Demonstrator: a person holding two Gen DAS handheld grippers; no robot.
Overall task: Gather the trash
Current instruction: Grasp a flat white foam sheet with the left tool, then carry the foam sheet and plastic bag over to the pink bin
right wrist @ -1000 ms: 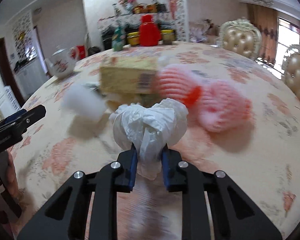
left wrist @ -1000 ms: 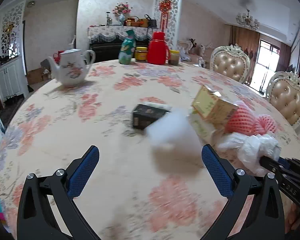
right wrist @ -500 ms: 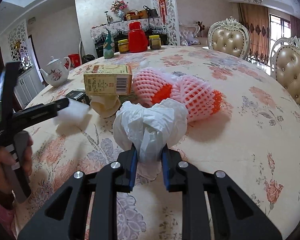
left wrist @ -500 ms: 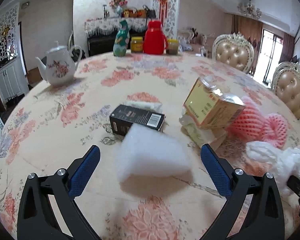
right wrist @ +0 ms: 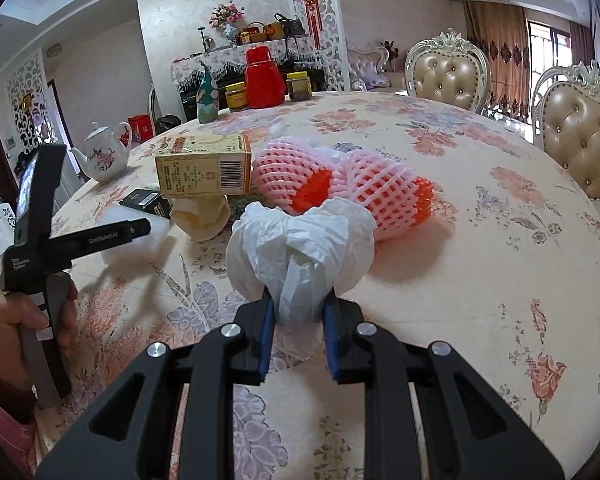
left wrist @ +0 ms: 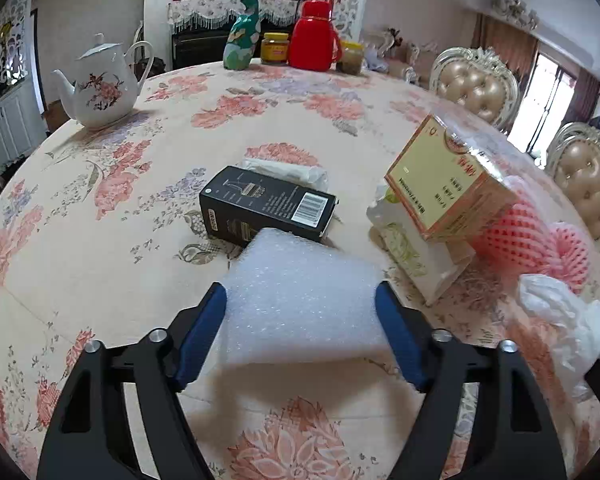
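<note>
Closing left tongs (left wrist: 300, 304) apparently pinch foam sheet (left wrist: 300, 296); right tongs (right wrist: 296, 320) clamp plastic bag (right wrist: 300, 248).

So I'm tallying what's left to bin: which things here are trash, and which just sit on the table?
Trash:
white foam sheet, between the left gripper pads
white plastic bag, in the right gripper
black carton
yellow carton
pink foam fruit nets

Just there:
teapot
red flask
jars
</note>
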